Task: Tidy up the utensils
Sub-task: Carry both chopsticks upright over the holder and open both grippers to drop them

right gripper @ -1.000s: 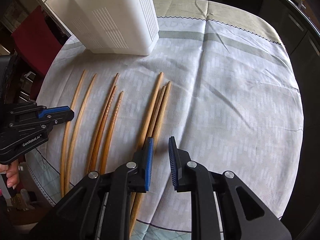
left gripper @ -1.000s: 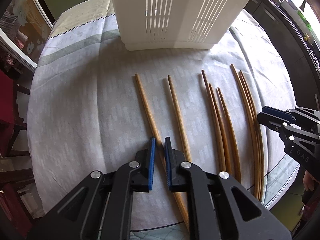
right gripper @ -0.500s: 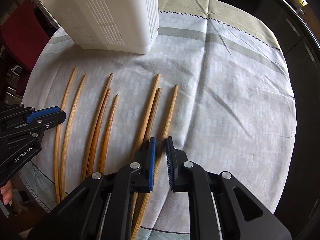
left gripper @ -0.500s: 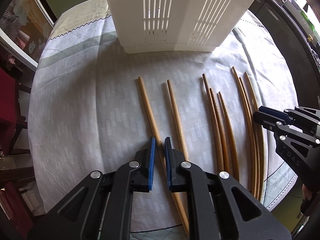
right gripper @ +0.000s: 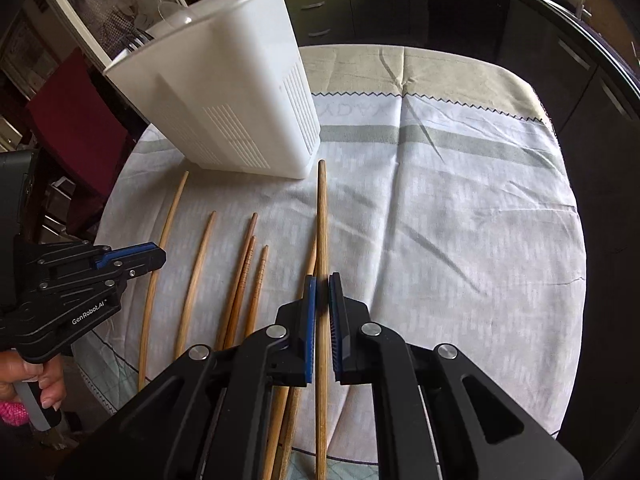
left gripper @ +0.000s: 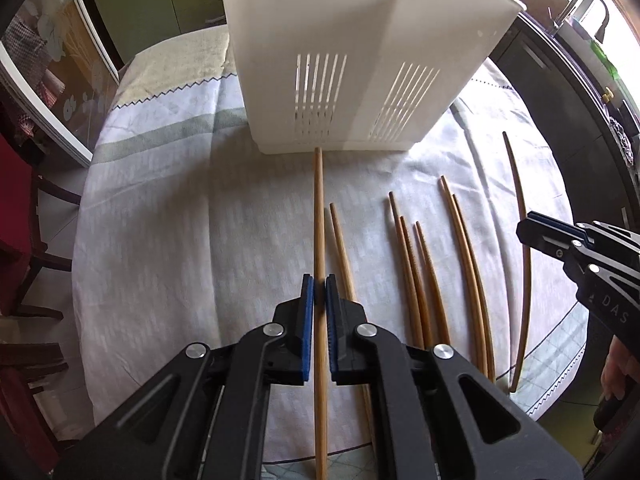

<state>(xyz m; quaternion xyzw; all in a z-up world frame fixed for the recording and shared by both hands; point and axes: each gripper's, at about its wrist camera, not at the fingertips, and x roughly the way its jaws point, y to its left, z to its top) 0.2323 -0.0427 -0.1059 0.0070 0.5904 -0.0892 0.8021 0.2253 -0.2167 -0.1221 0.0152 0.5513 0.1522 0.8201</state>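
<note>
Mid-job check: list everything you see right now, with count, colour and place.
utensil holder: 1, white, slotted, standing at the far side of the table
loose chopsticks: 6, light brown wood, lying on the tablecloth in front of the holder
left-held chopstick: 1, light brown wood, tip pointing toward the holder
right-held chopstick: 1, light brown wood, tip near the holder's corner
tablecloth: 1, white with a grey-green stripe and beige edge, covering the table
chair: 1, dark red, beyond the table's left side
cabinets: dark, behind the table
left gripper: 1, black with blue pads, shut on a chopstick
right gripper: 1, black with blue pads, shut on a chopstick
</note>
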